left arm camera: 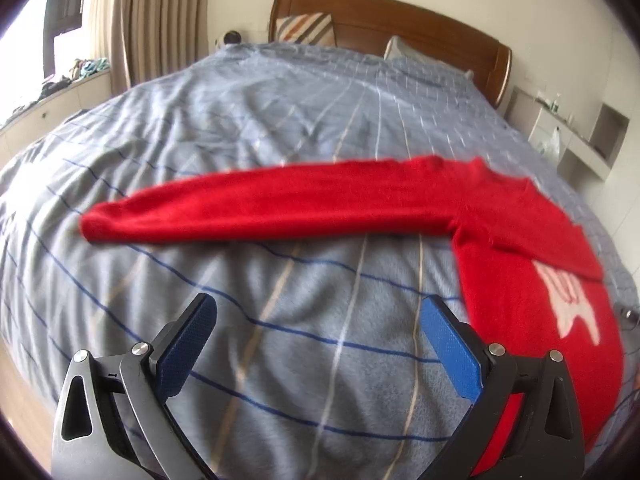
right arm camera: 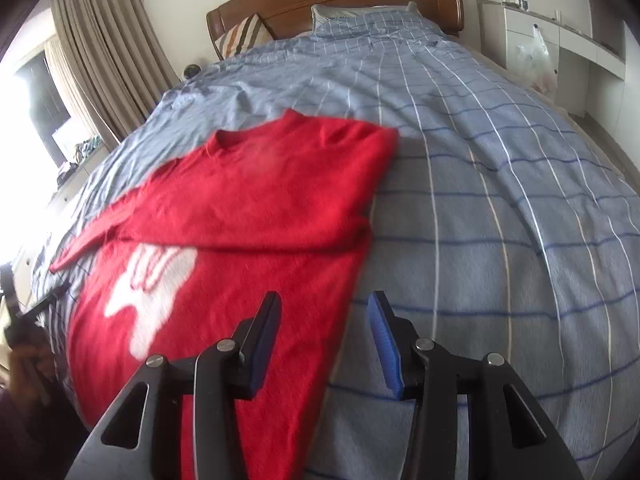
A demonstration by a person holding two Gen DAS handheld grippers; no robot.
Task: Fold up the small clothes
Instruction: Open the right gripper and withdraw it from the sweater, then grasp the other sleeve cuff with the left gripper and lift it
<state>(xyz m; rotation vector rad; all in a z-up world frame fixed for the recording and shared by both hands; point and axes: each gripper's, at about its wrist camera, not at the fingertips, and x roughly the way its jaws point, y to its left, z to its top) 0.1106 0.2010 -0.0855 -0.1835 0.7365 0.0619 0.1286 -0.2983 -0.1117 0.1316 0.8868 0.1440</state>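
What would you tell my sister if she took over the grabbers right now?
Left gripper: open, holding nothing, above the blanket beside the red sweater.
Right gripper: open, holding nothing, over the sweater's right edge.
The sweater lies flat, face up, on the bed, white picture showing.
Done: the right sleeve is folded across the chest.
Left: the left sleeve lies stretched out straight on the blanket. Fold it in, then probably fold the body up.
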